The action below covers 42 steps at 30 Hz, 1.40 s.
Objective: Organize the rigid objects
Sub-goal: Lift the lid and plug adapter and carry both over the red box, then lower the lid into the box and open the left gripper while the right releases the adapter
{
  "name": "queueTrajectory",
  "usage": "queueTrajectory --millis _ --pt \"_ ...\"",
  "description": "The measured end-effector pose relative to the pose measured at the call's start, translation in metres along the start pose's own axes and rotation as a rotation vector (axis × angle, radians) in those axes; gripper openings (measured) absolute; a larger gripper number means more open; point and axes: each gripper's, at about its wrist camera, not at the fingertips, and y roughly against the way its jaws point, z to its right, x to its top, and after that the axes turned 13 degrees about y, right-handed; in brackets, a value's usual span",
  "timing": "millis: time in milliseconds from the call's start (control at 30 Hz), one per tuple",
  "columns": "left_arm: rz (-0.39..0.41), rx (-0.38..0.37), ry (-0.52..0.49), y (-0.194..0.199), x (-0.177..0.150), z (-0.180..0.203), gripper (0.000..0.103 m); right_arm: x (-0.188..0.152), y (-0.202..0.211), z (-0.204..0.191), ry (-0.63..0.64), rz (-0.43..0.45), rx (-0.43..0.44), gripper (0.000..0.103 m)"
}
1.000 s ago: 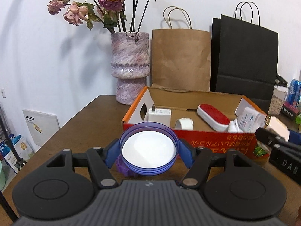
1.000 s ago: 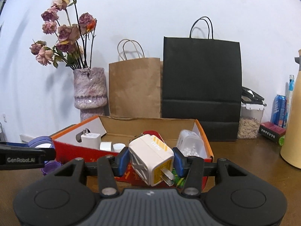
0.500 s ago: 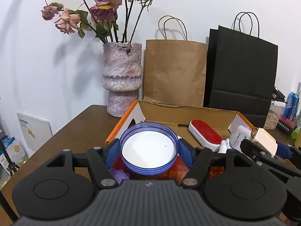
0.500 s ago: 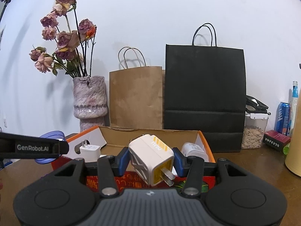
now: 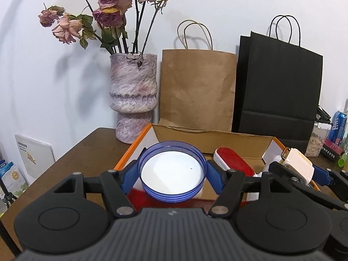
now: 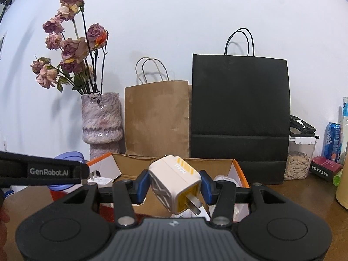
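My left gripper (image 5: 171, 175) is shut on a round blue lid (image 5: 172, 173) with a white inside, held above the left end of the orange cardboard box (image 5: 217, 134). My right gripper (image 6: 174, 183) is shut on a white and yellow plug adapter (image 6: 175, 183), held above the box's right part (image 6: 240, 174); it also shows in the left wrist view (image 5: 296, 166). In the box lie a red and white brush (image 5: 233, 163) and a white charger (image 6: 100, 181). The blue lid shows at the left in the right wrist view (image 6: 69, 155).
A purple vase of dried roses (image 5: 133, 100), a brown paper bag (image 5: 196, 91) and a black paper bag (image 5: 277, 87) stand behind the box. A jar of seeds (image 6: 299, 159), a blue can (image 6: 331, 140) and a dark red box (image 6: 325, 167) stand at the right.
Both grippers have risen and moved forward over the box, each still holding its object. The purple object under the lid is out of view now.
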Motion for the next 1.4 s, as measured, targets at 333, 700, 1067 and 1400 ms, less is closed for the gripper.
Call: queueTrajectory --millis 333,700,1067,1400 --pt "0.005 -0.004 -0.002 -0.022 0.008 0.01 0.068 0.005 -0.021 0.003 0.009 0.008 0.002 0.047" --pt "0.002 -0.005 -0.016 -0.052 0.015 0.02 0.068 0.01 -0.046 0.008 0.02 0.007 0.009 0.047" --pt "0.001 0.002 -0.037 -0.077 0.019 0.027 0.068 0.012 -0.072 0.013 0.027 -0.017 0.008 0.047" --pt "-0.015 0.018 -0.047 -0.097 0.02 0.028 0.068 0.011 -0.091 0.015 0.035 -0.051 0.013 0.047"
